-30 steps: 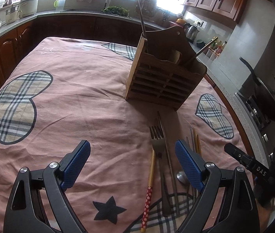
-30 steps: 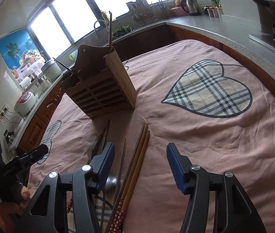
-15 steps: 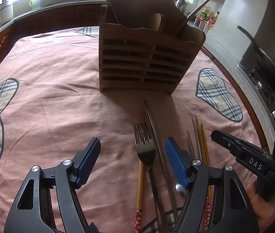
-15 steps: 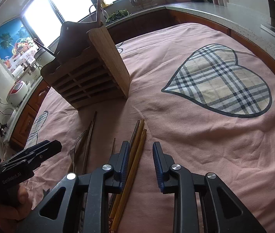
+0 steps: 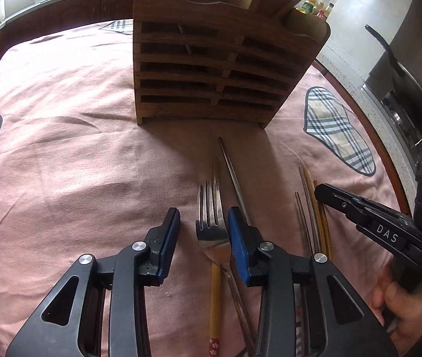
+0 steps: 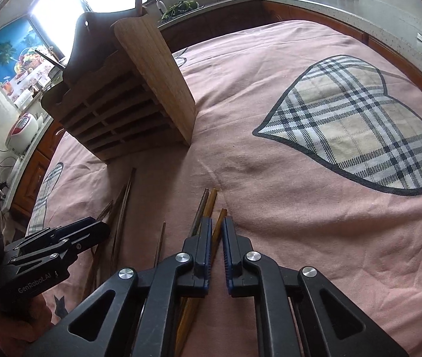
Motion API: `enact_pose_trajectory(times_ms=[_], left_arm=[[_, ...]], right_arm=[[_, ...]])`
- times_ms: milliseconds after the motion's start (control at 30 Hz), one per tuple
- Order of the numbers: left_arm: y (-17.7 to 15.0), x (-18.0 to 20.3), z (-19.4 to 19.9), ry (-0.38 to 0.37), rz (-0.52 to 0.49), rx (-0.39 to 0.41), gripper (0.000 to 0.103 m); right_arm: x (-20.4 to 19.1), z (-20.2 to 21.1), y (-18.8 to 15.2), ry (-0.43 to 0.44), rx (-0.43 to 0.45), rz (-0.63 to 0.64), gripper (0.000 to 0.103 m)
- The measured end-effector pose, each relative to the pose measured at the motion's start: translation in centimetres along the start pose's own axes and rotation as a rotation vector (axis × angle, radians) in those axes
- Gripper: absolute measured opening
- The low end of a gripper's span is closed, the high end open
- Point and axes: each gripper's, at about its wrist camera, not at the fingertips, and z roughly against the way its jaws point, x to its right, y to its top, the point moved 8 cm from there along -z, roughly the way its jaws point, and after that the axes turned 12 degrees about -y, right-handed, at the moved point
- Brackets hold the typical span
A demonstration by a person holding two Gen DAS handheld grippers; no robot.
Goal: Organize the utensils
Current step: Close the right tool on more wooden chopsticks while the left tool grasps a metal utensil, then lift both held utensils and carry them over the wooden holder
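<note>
left gripper (image 5: pixel 203 226): jaws just narrowed, part open around fork (image 5: pixel 211 232), contact not discernible | right gripper (image 6: pixel 217 232): jaws just closed on chopstick (image 6: pixel 217 226), lower end hidden | rack (image 5: pixel 211 68): top cut off

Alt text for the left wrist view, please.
The left gripper hangs over a pink tablecloth, its jaws having just been closing around a fork without pinching it yet. Chopsticks lie beside the fork, and a slatted wooden utensil holder stands behind.
</note>
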Motion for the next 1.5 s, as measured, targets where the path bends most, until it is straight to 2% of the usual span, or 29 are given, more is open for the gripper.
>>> enact_pose_trajectory(times_ms=[133,233,500,567,667,767,1100,1400,1500], left_arm=[[-0.5,-0.9,0.6,-0.015,0.012,0.002,0.024],[-0.5,-1.0,0.6,-0.026,0.013,-0.004,0.024],[0.8,-0.3,-0.5,0.010,-0.039,-0.040,0.024],[1.1,-0.1,-0.9,0.030,-0.073,-0.050,0.020],[1.1,0.1,-1.2,0.042,-0.107,-0.066,0.002],[0.9,0.0,-0.5,0.040,-0.111,-0.050,0.002],[0.2,0.4,7.4,-0.010,-0.044,0.130,0.002],[-1.6,0.9,15.6,-0.004,-0.027,0.350,0.002],[-1.9,0.8,17.2,-0.009,-0.010,0.405,0.002]], right_arm=[[0.0,0.0,0.0,-0.003,-0.005,0.015,0.007],[-0.2,-0.1,0.1,-0.012,-0.011,0.035,0.007],[-0.6,-0.8,0.9,-0.019,-0.030,0.064,0.007],[-0.6,-0.9,1.0,-0.020,-0.032,0.069,0.007],[-0.6,-0.9,1.0,-0.022,-0.029,0.069,0.007],[-0.6,-0.5,0.9,-0.002,-0.026,0.050,0.006],[-1.9,5.9,1.2,0.075,0.106,0.049,0.005],[-2.6,11.8,1.1,0.100,0.247,0.051,0.004],[-2.6,13.3,1.2,0.114,0.299,0.042,0.004]])
